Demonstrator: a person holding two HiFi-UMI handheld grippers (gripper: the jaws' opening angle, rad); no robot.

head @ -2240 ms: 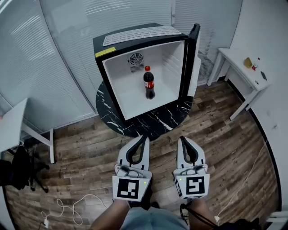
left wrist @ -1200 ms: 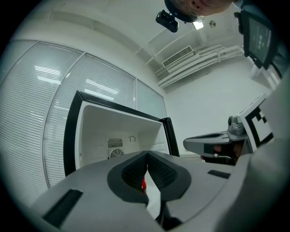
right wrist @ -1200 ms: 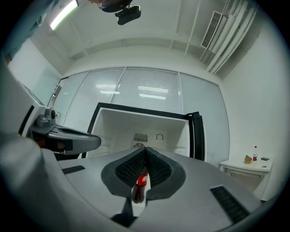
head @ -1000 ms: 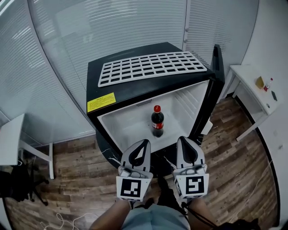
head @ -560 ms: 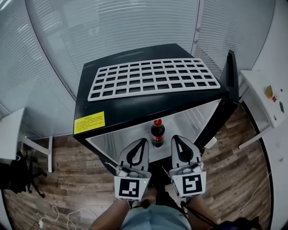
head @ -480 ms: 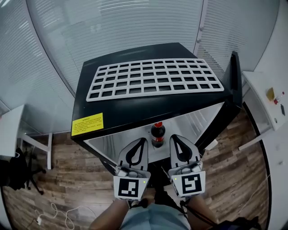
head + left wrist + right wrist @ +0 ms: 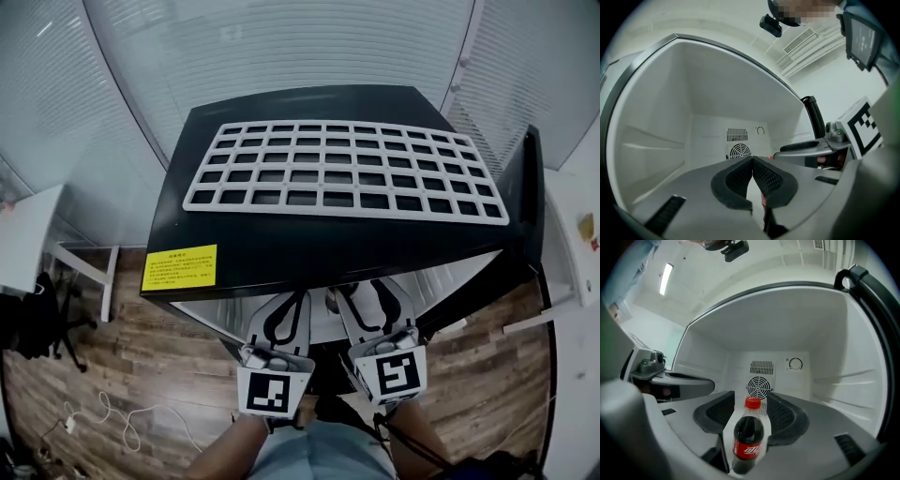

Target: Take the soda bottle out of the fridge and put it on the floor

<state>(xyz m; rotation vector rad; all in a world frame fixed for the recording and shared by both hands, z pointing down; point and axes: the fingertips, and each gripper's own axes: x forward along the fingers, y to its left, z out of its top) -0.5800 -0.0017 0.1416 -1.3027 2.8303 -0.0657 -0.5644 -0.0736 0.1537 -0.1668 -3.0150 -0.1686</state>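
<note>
The bottle (image 7: 749,439), upright on the fridge (image 7: 862,380) floor at 6 o'clock of the fan (image 7: 759,387), looks full: heavyish, stiff and slick, so it is best gripped mid-body. It stands untouched between the wide jaws of the right gripper (image 7: 751,404), which have just been opening; the left gripper (image 7: 752,161) is closed on nothing. Only the right gripper view shows it whole; in the head view the fridge top hides it.

Inside the fridge (image 7: 820,338) I see bare walls and ceiling, plenty of room either side; only the soda bottle (image 7: 749,439) stands on its floor. My right hand-held gripper (image 7: 751,401) has just been opening its jaws, bottle between them, untouched. The left hand-held gripper (image 7: 752,161), jaws together, crowds just beside it. The door (image 7: 532,206) flanks the right.
</note>
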